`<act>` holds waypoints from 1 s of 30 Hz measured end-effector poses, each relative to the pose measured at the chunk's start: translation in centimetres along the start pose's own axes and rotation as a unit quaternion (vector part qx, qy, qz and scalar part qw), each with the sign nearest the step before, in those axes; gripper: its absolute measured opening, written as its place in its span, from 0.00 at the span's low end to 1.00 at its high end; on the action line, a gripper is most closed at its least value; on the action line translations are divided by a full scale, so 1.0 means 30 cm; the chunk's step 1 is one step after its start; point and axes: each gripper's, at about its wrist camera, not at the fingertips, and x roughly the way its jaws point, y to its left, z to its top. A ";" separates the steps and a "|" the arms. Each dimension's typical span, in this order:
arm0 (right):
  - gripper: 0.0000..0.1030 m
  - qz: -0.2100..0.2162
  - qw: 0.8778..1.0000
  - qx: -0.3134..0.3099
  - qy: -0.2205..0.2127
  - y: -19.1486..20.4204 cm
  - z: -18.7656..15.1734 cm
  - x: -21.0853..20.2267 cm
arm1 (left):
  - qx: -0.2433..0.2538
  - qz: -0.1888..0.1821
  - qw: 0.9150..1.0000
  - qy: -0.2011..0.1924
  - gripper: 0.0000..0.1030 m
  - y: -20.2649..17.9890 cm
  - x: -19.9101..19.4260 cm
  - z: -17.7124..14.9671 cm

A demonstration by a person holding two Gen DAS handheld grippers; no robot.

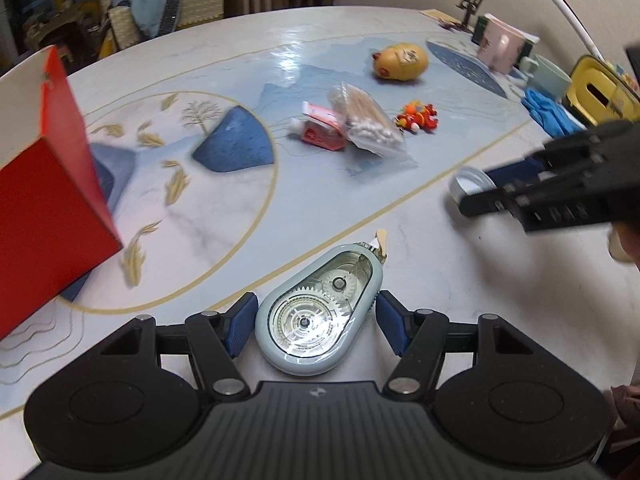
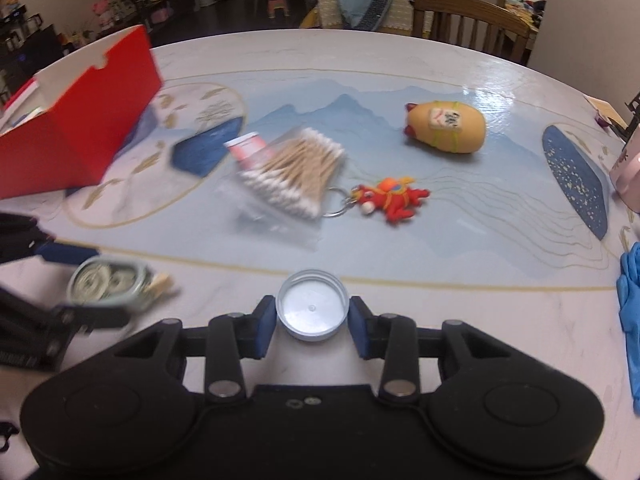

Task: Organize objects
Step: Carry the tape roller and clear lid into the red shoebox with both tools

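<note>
Right now, a pale blue tape dispenser (image 1: 318, 316) is held between the blue pads of the left hand-held gripper (image 1: 316, 322), whose jaws are about half closed around it. A small white lid (image 2: 312, 305) is pinched between the pads of the right hand-held gripper (image 2: 312, 318), whose jaws are closed in quite far on its rim. Both things are kept just above the near edge of the tabletop (image 2: 460, 240).

Farther out on the tabletop, a clear bag of cotton swabs (image 2: 292, 176) is seen lying partly on top of a small red and white tube (image 2: 248, 150). Just beside the bag, a red toy keychain (image 2: 390, 200) is laid. A yellow egg-shaped toy (image 2: 448, 126) is found behind it, well apart. A red box (image 2: 80, 120) with its top open is placed at the left side. Blue gloves (image 2: 630, 312) are seen at the right edge.
</note>
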 end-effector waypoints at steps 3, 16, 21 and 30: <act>0.37 0.008 1.000 -0.008 0.001 0.034 -0.012 -0.031 | -0.014 -0.002 1.000 -0.010 0.62 0.008 -0.034 -0.001; 0.37 0.048 0.998 -0.034 -0.015 0.188 0.009 -0.188 | -0.059 -0.003 0.997 -0.046 0.62 0.056 -0.206 0.013; 0.37 0.058 0.997 -0.052 -0.030 0.252 0.046 -0.239 | -0.075 -0.001 0.995 -0.062 0.62 0.095 -0.269 0.023; 0.37 0.070 0.993 -0.078 -0.052 0.362 0.137 -0.282 | -0.090 0.009 0.992 -0.090 0.62 0.199 -0.373 0.038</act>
